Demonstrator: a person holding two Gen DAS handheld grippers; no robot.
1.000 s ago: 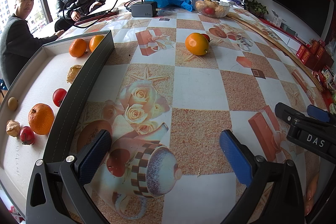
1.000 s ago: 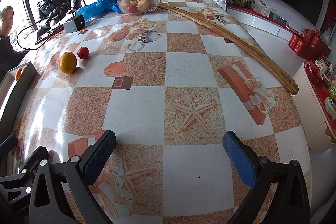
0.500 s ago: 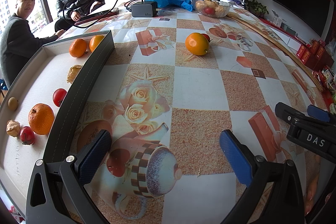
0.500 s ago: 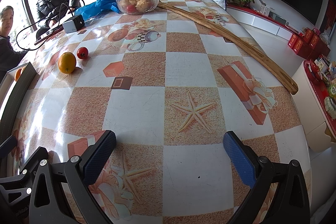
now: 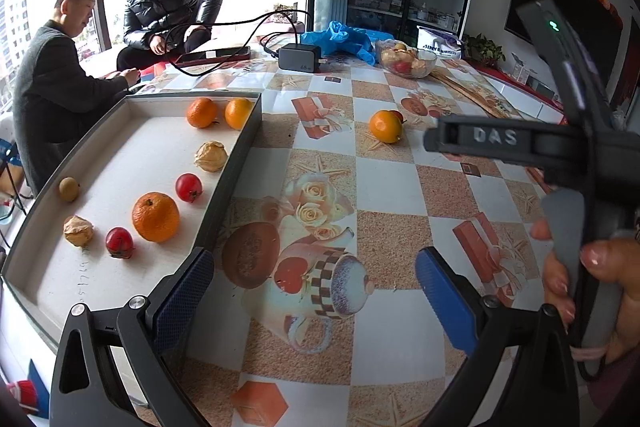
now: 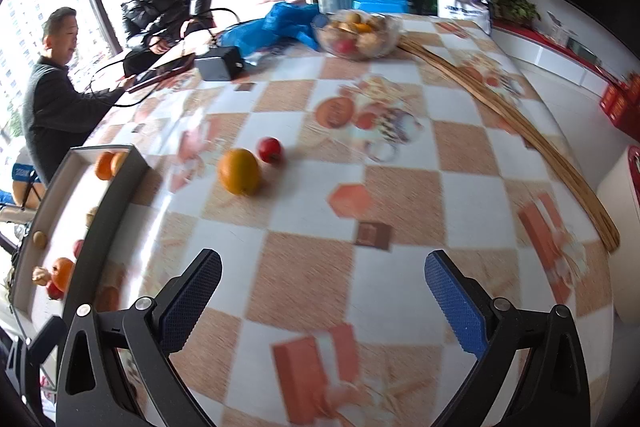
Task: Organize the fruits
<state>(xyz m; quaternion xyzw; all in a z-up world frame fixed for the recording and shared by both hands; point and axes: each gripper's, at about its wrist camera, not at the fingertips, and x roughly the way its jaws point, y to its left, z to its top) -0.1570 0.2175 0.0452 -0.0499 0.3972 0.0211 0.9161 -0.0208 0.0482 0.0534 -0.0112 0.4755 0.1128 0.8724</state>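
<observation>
**Both grippers empty above the desk, two fruits still outside the tray**

While most of the fruit sits in the tray (image 5: 236,163) along the desk's left edge, an orange (image 6: 239,171) and a small red fruit (image 6: 269,149) lie loose on the patterned desk (image 6: 400,187), touching or nearly so, toward its far-left part and just beyond the tray's far corner. Inside the tray are two oranges (image 5: 202,112) in the far corner, a larger orange (image 5: 155,217) toward the near end, two red fruits (image 5: 188,187), two papery husked fruits (image 5: 211,156) and a small brown fruit (image 5: 69,189).

The left gripper (image 5: 310,291) hangs over the near edge of the desk beside the tray's near end, jaws spread wide, nothing between them. The right gripper (image 6: 322,295) is also spread wide and empty, over the desk's middle, well apart from the loose orange; its view is blurred. A glass bowl of fruit (image 6: 358,35) stands at the far edge.
</observation>
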